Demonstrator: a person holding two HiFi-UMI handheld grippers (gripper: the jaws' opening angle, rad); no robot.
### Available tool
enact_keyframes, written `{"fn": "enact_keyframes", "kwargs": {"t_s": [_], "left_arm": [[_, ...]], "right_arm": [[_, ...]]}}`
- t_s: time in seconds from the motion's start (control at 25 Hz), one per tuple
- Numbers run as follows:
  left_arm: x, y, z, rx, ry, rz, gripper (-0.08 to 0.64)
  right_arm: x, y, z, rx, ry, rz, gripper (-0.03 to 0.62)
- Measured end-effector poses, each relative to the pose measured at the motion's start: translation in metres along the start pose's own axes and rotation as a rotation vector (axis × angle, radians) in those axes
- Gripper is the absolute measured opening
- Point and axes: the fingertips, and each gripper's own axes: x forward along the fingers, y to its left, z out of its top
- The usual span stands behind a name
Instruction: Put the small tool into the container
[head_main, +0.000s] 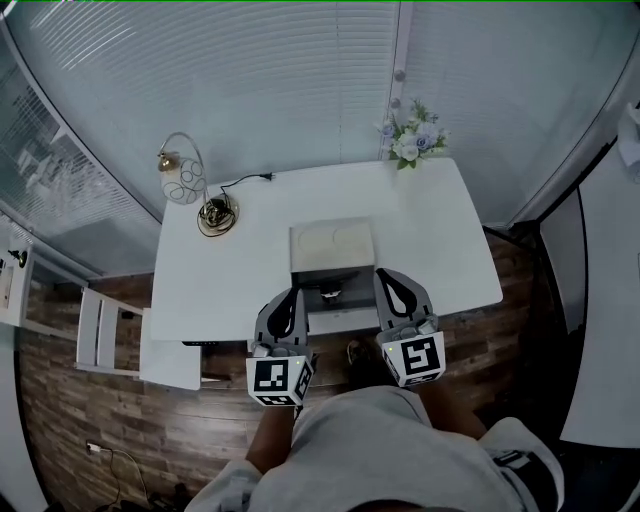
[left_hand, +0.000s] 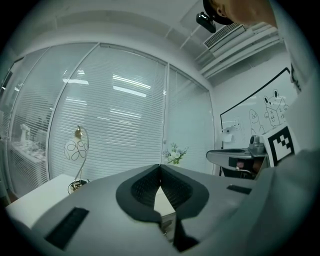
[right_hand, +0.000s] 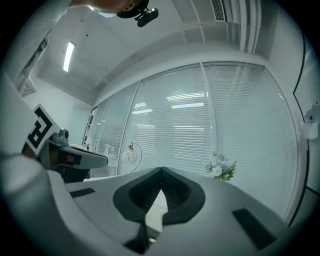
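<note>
The left gripper (left_hand: 160, 166) has its jaws together: the two dark pads meet at the tip, and only a narrow opening behind the tip shows the pale table below. Nothing is clamped in it. The right gripper (right_hand: 161, 170) looks the same, pads joined at the tip and nothing between them.

In the head view both grippers are at the lower centre of the frame, side by side, at the near edge of the white table (head_main: 440, 230). The container (head_main: 332, 243), a pale square box, lies in the gap between them and a little higher in the frame, so it is ahead of both tips. At its lower edge there is a small dark piece (head_main: 330, 293). I judge it may be the small tool, but it is too small to be sure, and I cannot tell its long axis or whether it is inside the box or just in front of it. It seems slightly nearer to the left tip than to the right one, so the left hand has the shorter way.

Further out, a lamp (head_main: 185, 175) stands at the upper left of the table and flowers (head_main: 415, 135) at its upper right edge.

As for writing, each marker cube (head_main: 278, 378) carries only black and white square patterns. The whiteboard (left_hand: 265, 112) shows cartoon drawings, no words I can read. No brand is visible.
</note>
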Motion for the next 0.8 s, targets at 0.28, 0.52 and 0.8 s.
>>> {"fn": "enact_keyframes", "kwargs": {"t_s": [0.28,0.52,0.8], "left_arm": [[0.0041,-0.0034,0.0032,-0.002,-0.003,-0.013,0.023],[0.0026,0.0004,-0.0016,-0.005,0.016,-0.008,0.023],[0.0028,0.0010,-0.0037,-0.015,0.019,0.000,0.023]], "right_arm": [[0.0013,0.0016,0.0013,-0.004,0.017,0.012,0.025],[0.0058,0.0080,0.0025,-0.006,0.012,0.035,0.025],[0.0069,0.0093,-0.0042,-0.009,0.028,0.051,0.025]]}}
